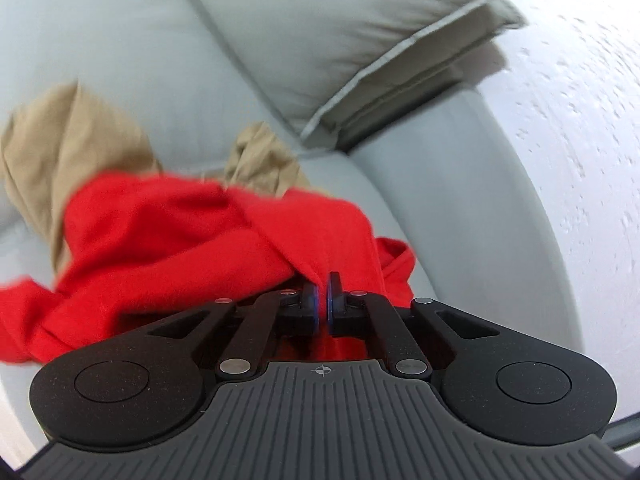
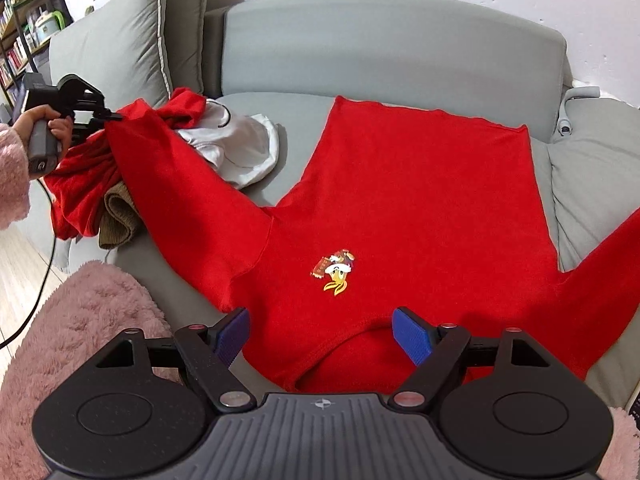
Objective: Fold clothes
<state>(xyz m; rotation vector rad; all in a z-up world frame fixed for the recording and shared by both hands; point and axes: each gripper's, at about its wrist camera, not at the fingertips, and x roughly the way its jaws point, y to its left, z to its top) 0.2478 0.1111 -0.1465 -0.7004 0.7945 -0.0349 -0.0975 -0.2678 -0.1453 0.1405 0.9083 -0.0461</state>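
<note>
Left wrist view: the left claw [image 1: 322, 300] is pinching a fold of the red sweater [image 1: 192, 236], its blue pads [image 1: 316, 304] nearly meeting with red cloth between them. The cloth is bunching ahead of the claw on the grey sofa [image 1: 440, 184], over some tan trousers [image 1: 64, 136]. A grey cushion [image 1: 320, 40] is leaning against the sofa back.

Right wrist view: the sweater [image 2: 400, 208] is lying spread front-up on the sofa seat [image 2: 304, 128], neck towards the camera, a small duck print [image 2: 336, 270] on the chest. The right claw [image 2: 323, 338] is hovering wide and holding nothing, just above the collar. Off to the left, a hand [image 2: 48, 124] is holding the left claw [image 2: 114, 117], which is gripping the sleeve end above a pile holding a white garment [image 2: 236, 148] and a brown one [image 2: 120, 216].

Judgement: the sleeve fold is in hand. The next move likely calls for carrying that sleeve across the chest and laying it flat, with the right claw steadying the collar or shoulder so the body is not dragging along.
</note>
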